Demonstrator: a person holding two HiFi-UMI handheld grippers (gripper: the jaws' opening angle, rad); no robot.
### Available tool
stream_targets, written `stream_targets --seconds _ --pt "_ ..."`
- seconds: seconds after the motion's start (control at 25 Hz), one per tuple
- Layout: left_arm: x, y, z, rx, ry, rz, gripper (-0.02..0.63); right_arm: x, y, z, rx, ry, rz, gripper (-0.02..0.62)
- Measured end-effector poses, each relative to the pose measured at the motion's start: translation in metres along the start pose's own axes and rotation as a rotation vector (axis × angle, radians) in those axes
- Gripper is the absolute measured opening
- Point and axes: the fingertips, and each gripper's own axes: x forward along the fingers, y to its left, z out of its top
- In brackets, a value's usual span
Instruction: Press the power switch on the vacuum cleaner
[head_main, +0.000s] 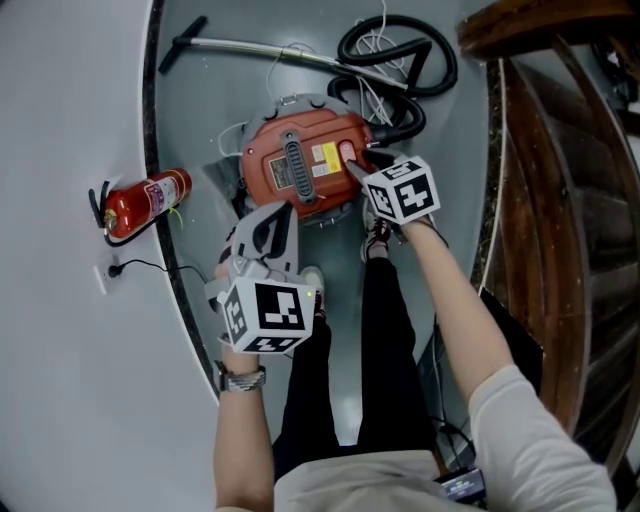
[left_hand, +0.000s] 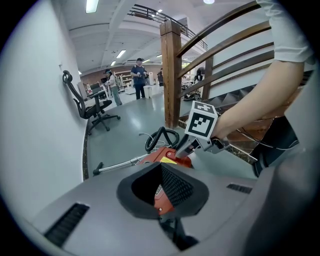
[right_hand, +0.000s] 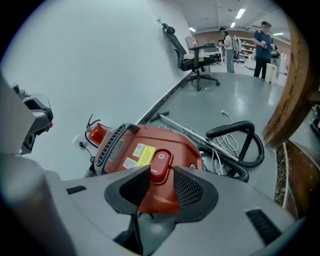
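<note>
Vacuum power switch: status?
Right gripper open, jaws over red oval power switch on red canister vacuum cleaner; contact unclear. Left gripper open, empty, off to the side. Nothing blocking.

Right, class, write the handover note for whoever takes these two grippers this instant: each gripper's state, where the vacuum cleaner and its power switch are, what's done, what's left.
Left gripper: open, empty, hovering short of the vacuum cleaner, which lies on the floor.
Right gripper: open, empty, tips at the red power switch on top of the body; contact not certain.
Done: right gripper lined up on the switch.
Left: push the switch down, then lift clear.
</note>
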Motion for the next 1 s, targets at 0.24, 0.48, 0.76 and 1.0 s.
stream_targets --seconds 0.24,0.48,0.76,1.0 --pt "0.002 -0.001 -0.003 -0.003 0.007 0.001 0.000 0.002 0.000 -0.001 0.045 0.002 0.020 0.150" --pt "0.006 -0.006 -0.006 -0.012 0.014 -0.005 0.000 0.004 -0.001 -0.002 0.049 -0.017 0.020 0.161" --pt "0.007 -0.011 -0.009 -0.026 0.020 -0.008 0.000 0.005 -0.004 -0.003 0.058 -0.006 0.026 0.193" --pt "0.010 -0.017 -0.008 -0.030 0.019 -0.010 0.000 0.005 -0.004 -0.003 0.030 -0.011 0.013 0.195"
